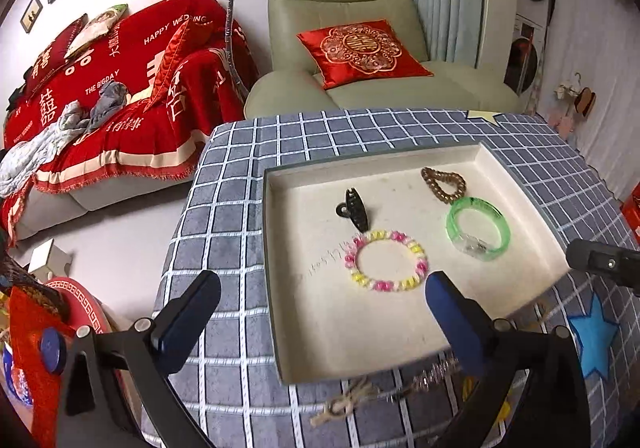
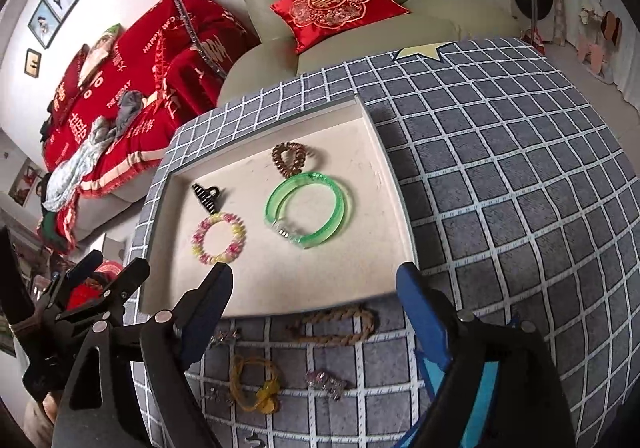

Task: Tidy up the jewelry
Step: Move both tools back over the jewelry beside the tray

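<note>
A shallow cream tray (image 1: pixel 304 312) lies on the checked cloth. In it are a black hair clip (image 1: pixel 354 210), a pink and yellow bead bracelet (image 1: pixel 386 260), a green bangle (image 1: pixel 478 228) and a brown coil tie (image 1: pixel 442 184). My left gripper (image 1: pixel 322 282) hangs open over the tray's near left part with nothing in it. My right gripper (image 2: pixel 316 276) stands open above the tray's (image 2: pixel 360 256) near edge, also with nothing in it. On the cloth in front lie a braided rope bracelet (image 2: pixel 336 324), a yellow cord piece (image 2: pixel 256 384) and silvery pieces (image 2: pixel 326 382).
The grey checked tablecloth (image 1: pixel 224 216) bears a blue star patch (image 1: pixel 592 336). The table's left edge drops to the floor. Beyond the table stand a green armchair (image 1: pixel 344 8) with a red cushion and a red-covered sofa (image 1: pixel 120 88). Red boxes (image 1: pixel 76 304) sit on the floor at left.
</note>
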Demonstrator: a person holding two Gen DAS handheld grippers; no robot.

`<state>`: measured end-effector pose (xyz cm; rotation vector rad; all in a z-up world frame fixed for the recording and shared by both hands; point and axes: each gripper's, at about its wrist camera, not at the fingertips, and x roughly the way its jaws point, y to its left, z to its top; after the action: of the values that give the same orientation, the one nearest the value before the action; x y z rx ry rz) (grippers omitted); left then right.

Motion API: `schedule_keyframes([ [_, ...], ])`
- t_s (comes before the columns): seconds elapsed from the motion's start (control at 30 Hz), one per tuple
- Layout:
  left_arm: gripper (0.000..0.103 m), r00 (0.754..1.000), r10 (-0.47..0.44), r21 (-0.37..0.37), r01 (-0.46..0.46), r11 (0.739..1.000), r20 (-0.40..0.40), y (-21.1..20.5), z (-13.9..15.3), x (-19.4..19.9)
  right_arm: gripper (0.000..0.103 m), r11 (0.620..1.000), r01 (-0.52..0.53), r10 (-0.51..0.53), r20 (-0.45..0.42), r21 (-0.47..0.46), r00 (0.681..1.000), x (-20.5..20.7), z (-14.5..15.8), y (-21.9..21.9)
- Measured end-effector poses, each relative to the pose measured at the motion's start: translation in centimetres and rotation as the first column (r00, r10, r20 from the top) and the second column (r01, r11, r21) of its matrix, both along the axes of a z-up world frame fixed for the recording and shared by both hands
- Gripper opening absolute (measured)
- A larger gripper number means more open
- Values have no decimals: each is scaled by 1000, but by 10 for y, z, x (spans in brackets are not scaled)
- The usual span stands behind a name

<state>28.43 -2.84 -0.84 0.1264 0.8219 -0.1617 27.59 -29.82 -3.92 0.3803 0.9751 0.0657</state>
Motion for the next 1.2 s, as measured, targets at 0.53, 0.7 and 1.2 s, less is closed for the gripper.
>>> schedule_keyframes([
  [0.53,103,995,-93,101,90,991,21,32,-3,-87,93,999,-45,45,62,3,997,-59,23,17],
  [0.7,103,987,-162,116,163,980,-20,32,-25,-109,93,997,-69,69,0,-25,998,-75,6,19],
  [1.2,103,977,-138,30,145,989,-164,45,-66,-81,93,964,-141,109,-148,-224,983,-89,-50,35],
])
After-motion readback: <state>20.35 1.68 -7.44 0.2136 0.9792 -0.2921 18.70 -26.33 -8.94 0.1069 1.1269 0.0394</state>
